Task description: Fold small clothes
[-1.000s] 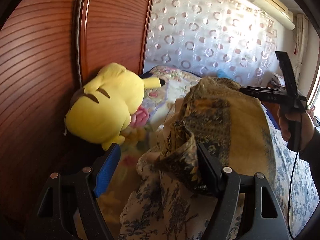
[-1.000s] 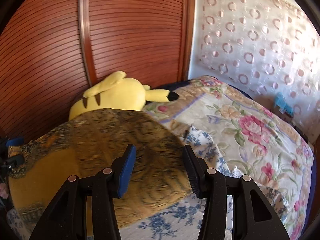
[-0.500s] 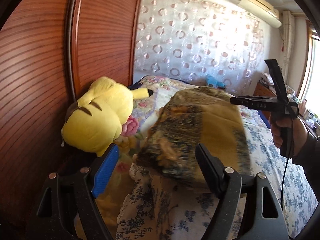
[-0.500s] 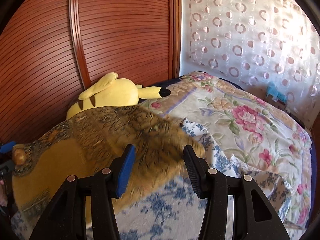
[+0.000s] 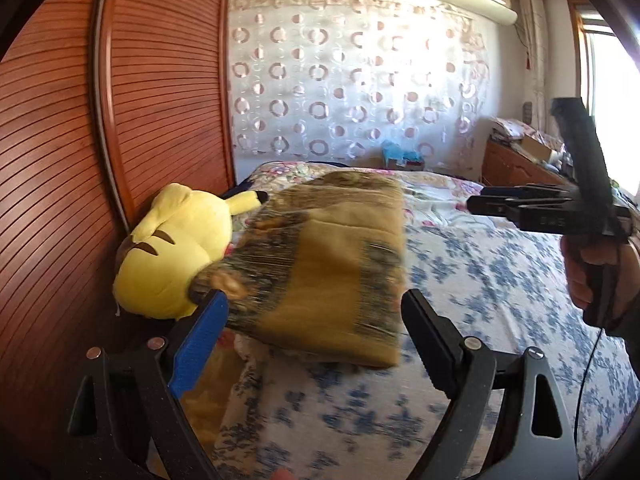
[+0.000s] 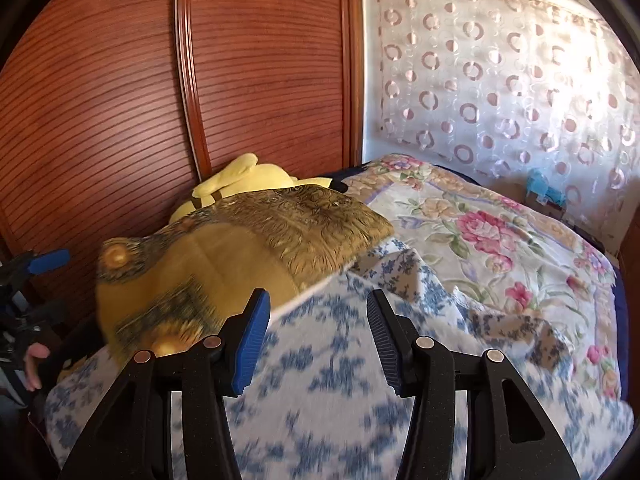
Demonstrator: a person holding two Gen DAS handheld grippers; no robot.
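lying folded on the blue-floral bedsheet (image 5: 460,280), the mustard patterned cloth (image 5: 328,276) sits just ahead of the left gripper (image 5: 316,332) — its jaws are opening, nothing pinched between them. the right gripper (image 6: 316,340) hovers to the cloth's right with jaws apart and empty; the cloth lies beyond its blue pad. a yellow pikachu plush (image 5: 176,256) rests beside the cloth — against the wooden wardrobe (image 5: 120,120).

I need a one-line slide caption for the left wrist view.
Left tool opening, empty, before the folded mustard patterned cloth lying on the blue-floral bedsheet beside a yellow plush toy.
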